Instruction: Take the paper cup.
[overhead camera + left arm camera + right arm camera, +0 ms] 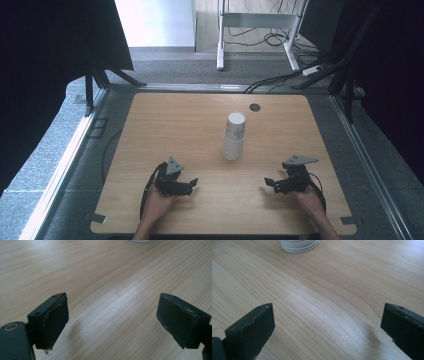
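A stack of paper cups (234, 136) is seen upside down and upright on the tabletop (165, 125), its long axis vertical. Nearer the person than the stack, the left gripper (192, 184) and right gripper (267, 183) are rested with fingers spread and empty, roughly equally near.

One cup stack (234, 136), two claws (194, 183).

A wooden table (165, 125) occupies the centre. A dark round grommet (255, 107) sits at its 12 o'clock edge. Beyond, a white frame (257, 22) with cables (280, 75) stands on grey carpet (175, 67).
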A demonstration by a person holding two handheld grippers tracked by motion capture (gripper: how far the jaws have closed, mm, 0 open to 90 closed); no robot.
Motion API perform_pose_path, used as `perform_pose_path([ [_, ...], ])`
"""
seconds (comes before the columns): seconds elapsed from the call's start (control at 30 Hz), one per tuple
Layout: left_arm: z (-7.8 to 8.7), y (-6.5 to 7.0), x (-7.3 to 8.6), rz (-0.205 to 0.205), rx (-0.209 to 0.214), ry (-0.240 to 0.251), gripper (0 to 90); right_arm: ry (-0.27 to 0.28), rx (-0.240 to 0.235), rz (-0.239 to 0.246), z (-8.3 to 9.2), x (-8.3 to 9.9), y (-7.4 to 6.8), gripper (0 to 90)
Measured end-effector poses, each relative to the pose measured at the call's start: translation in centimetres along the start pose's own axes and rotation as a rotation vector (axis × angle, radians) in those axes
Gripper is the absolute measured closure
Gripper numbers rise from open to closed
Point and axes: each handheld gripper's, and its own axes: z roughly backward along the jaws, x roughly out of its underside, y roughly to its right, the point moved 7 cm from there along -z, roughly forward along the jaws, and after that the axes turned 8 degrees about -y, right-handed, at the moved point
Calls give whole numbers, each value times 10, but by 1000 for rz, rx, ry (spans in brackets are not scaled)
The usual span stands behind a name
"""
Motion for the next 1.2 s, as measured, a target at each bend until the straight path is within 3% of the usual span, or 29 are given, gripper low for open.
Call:
perform_pose_path([
  [0.53, 0, 8, -3, -15, 22, 34, 108, 18, -9, 26, 1, -4, -4, 0],
  [1.2, 2, 11, -9, -22, 34, 31, 109, -3, 5, 49, 4, -8, -9, 0],
])
